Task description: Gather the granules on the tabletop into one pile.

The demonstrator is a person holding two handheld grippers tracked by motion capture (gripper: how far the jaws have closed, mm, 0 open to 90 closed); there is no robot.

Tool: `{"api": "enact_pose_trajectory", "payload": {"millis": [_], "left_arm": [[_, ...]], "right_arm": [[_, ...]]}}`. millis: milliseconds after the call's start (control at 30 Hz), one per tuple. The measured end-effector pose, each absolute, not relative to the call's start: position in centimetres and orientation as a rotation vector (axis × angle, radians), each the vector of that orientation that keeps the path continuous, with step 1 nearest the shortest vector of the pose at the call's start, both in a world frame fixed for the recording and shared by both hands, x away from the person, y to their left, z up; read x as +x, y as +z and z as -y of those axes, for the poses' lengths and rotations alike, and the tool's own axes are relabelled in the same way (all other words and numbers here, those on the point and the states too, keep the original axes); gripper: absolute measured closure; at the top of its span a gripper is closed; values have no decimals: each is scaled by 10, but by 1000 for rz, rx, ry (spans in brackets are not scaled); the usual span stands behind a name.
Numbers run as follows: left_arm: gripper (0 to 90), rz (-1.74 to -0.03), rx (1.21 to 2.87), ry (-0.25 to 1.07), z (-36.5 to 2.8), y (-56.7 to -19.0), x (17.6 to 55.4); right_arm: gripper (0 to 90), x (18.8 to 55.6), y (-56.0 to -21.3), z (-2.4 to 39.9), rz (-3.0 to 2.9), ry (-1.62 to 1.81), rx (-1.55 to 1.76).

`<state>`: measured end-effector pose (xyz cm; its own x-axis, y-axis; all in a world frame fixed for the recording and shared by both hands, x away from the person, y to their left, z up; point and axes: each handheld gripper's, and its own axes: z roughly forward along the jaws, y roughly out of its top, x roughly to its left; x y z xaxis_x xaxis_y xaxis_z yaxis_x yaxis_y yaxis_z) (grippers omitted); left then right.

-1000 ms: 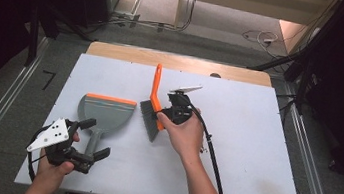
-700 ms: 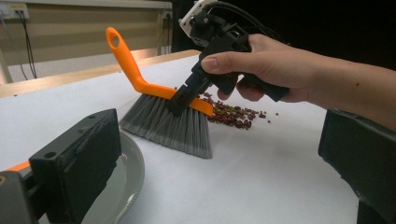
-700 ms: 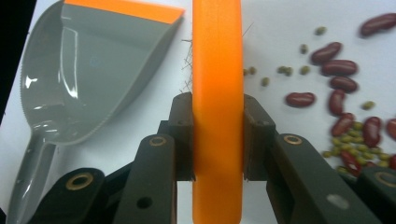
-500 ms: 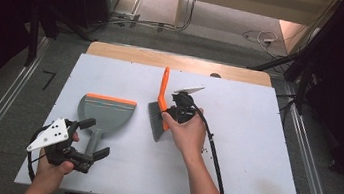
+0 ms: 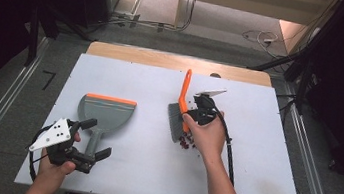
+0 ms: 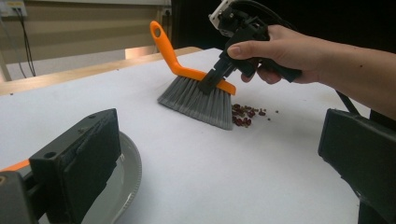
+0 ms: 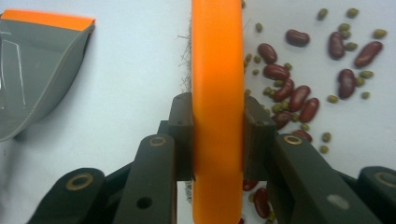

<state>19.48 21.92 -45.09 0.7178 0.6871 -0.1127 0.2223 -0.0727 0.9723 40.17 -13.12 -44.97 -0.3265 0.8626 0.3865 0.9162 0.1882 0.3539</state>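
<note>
The right gripper, right of centre in the high view, is clenched on the orange back of the brush, whose bristles rest on the table just beside the spilled beans. At lower left the left gripper stands released around the dustpan's handle. Judging by this, sweeping is barely begun: the beans lie well apart from the dustpan
</note>
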Motion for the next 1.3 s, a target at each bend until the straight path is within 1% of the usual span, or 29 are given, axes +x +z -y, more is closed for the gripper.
{"api": "enact_pose_trajectory", "payload": {"millis": [500, 700, 800, 933, 1133, 1300], "left_arm": [[0, -745, 1637, 449, -218, -451, 195], [0, -750, 1639, 449, -218, -452, 196], [0, -749, 1639, 446, -218, -452, 196], [0, -751, 1639, 449, -218, -452, 196], [0, -757, 1636, 446, -219, -452, 197], [0, -758, 1643, 448, -216, -452, 198]], "right_arm": [[685, 398, -446, 156, 2351, -804, -1810], [684, 397, -444, 163, 2365, -865, -1750], [684, 391, -435, 164, 2384, -925, -1640], [683, 379, -424, 168, 2554, -893, -1408], [684, 357, -415, 189, 2763, -795, -1099], [683, 341, -413, 193, 2807, -783, -808]]}}
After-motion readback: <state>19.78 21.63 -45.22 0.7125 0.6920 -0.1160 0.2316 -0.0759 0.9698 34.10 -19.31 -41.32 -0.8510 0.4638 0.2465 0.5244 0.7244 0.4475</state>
